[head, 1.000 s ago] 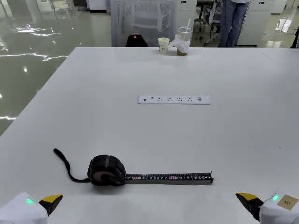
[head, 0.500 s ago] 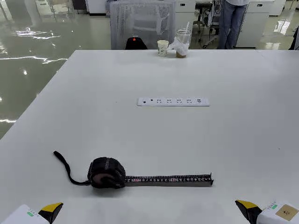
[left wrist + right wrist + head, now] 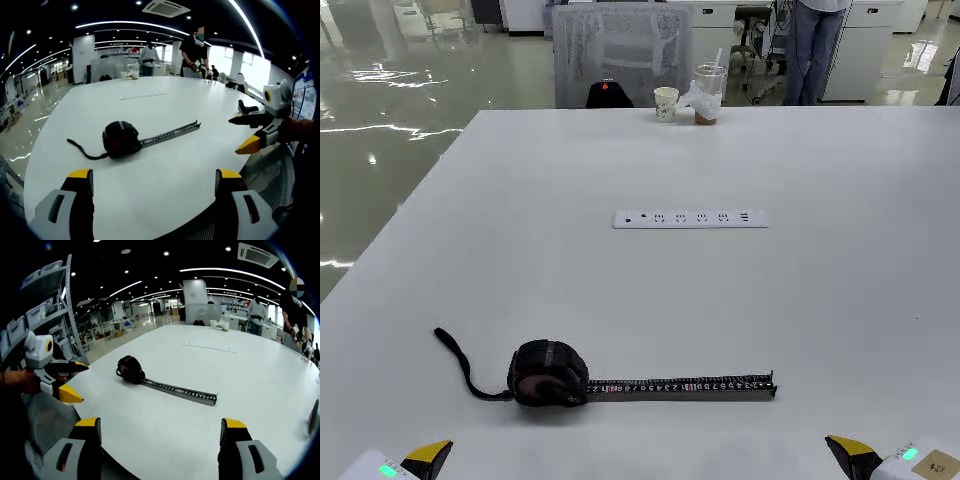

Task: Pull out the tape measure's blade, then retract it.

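Observation:
A black tape measure point(image 3: 548, 372) lies on the white table point(image 3: 720, 290), its blade point(image 3: 682, 385) pulled out to the right and lying flat, its strap point(image 3: 460, 362) trailing left. The case point(image 3: 121, 139) and blade point(image 3: 170, 135) sit well ahead of my left gripper point(image 3: 152, 182), which is open with nothing between its yellow-tipped fingers. My right gripper point(image 3: 159, 431) is open too, short of the blade's end hook point(image 3: 214, 399); the case point(image 3: 130, 370) lies farther off. Both grippers hover at the table's near edge, left point(image 3: 415, 463) and right point(image 3: 865, 460).
A white power strip point(image 3: 689, 218) lies mid-table. A paper cup point(image 3: 666, 102) and a plastic cup with a straw point(image 3: 709, 88) stand at the far edge, with a mesh chair point(image 3: 620, 50) and a standing person point(image 3: 815, 45) behind. Wide bare tabletop surrounds the tape.
Both grippers have drawn back toward the near edge, lower in view. The tape measure and its blade lie as before; the slight shift of the scene is head movement.

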Available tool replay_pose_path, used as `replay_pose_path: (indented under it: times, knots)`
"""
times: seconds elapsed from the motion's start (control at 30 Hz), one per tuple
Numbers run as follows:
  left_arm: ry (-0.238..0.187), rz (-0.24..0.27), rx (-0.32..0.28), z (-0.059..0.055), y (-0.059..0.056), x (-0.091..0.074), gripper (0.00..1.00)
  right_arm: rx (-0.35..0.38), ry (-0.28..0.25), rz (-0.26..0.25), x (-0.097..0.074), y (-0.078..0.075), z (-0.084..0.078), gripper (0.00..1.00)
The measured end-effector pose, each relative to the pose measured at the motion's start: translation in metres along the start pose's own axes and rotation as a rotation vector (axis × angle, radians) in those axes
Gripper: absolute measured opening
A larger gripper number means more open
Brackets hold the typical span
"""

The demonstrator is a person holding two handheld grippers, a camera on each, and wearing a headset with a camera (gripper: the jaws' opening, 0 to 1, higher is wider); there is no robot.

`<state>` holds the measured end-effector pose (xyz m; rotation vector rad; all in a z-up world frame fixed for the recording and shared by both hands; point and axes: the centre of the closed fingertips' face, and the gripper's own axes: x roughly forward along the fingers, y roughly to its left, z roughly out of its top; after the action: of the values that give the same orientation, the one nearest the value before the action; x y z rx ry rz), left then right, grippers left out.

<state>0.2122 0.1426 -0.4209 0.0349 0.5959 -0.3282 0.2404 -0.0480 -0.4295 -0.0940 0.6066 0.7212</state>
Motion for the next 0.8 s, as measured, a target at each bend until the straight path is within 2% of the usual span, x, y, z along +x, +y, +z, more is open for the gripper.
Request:
replay_pose_path:
  times: [0.2,0.8]
  knots:
    - [-0.011,0.001,-0.011,0.0035,-0.0003,-0.0002,0.99,0.005,0.0,-0.003,0.0002,0.0007,-0.0003,0.99]
    - [-0.005,-0.005,-0.008,0.0044,-0.0047,0.0012,0.99,0.011,-0.006,-0.013,-0.0037,-0.0037,0.0004,0.99]
